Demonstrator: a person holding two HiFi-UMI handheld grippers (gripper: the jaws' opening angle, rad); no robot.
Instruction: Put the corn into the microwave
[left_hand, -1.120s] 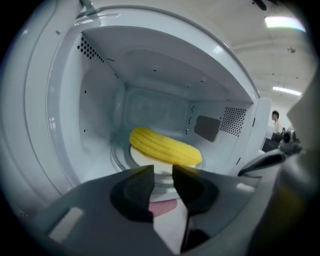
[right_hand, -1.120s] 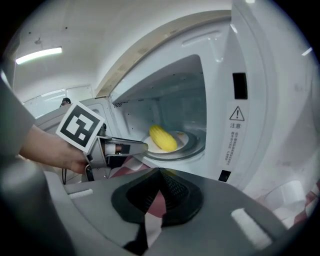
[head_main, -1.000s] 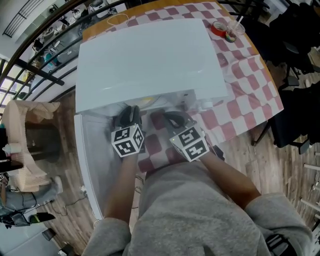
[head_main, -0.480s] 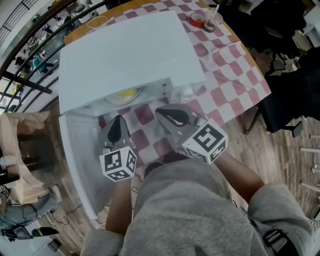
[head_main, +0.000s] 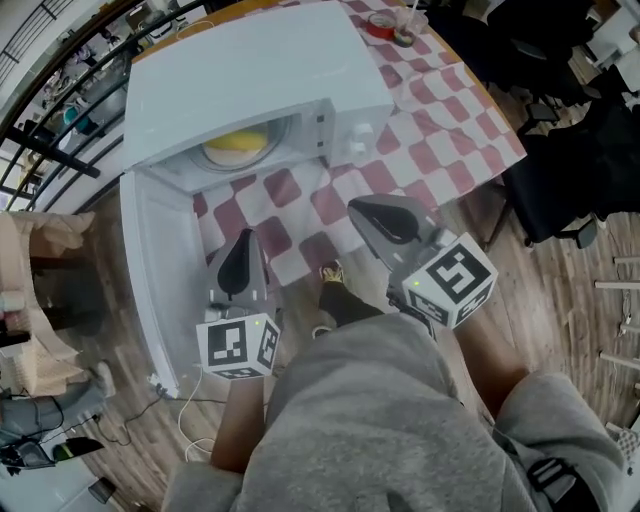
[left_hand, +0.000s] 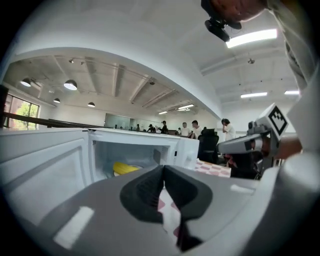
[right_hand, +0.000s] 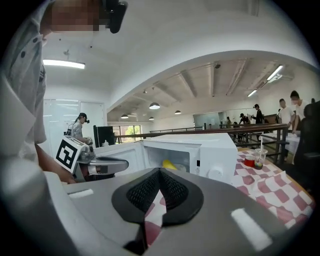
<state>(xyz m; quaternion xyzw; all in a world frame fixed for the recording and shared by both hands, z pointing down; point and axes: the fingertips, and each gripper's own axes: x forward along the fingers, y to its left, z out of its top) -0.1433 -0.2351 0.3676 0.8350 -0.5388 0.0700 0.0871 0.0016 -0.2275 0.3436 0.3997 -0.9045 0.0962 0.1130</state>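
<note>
Your left gripper (head_main: 237, 258) and right gripper (head_main: 378, 215) are both closed, empty. The corn (head_main: 237, 146) sits inside the microwave (head_main: 250, 80), door (head_main: 160, 270) standing open

Bright even daylight, glaring ceiling strip lights (left_hand: 251, 38), heavy fisheye curvature, dark vignetted corners, near foreground soft

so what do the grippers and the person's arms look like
The left gripper and right gripper are both smooth grey wedges, with black ribbed pads lining the jaws. Each has a white cube at its rear, left and right, printed with black square markers. The person wears a grey sweatshirt, and the forearms are bare below its sleeves.
</note>
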